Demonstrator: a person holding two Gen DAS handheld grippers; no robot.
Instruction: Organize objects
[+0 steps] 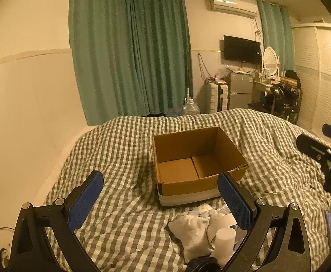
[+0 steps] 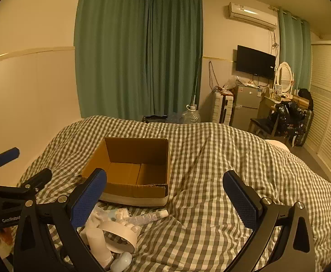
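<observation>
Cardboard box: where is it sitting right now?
The cardboard box sits open on the checked bedspread, mid-bed, just beyond the pile of white items. In the left wrist view it is ahead and slightly right; in the right wrist view, ahead-left.

You are working in a lived-in home bedroom: a bed [image 2: 210, 170] under a rumpled green-and-white checked cover fills the foreground, with long teal curtains [image 2: 140, 54] closing off the corner behind it. On the far wall you can see a split air conditioner [image 2: 251, 13] above a dark wall-mounted television [image 2: 255, 61], and below them a small silver fridge [image 2: 247, 104], a white suitcase [image 2: 222, 108] and what looks like a dressing table with an oval mirror [image 2: 284, 77], though it is small and dim from here. A white louvred wardrobe [image 2: 328, 104] lines the right side, and a chair [image 2: 281, 120] heaped with dark clothes stands before it
</observation>
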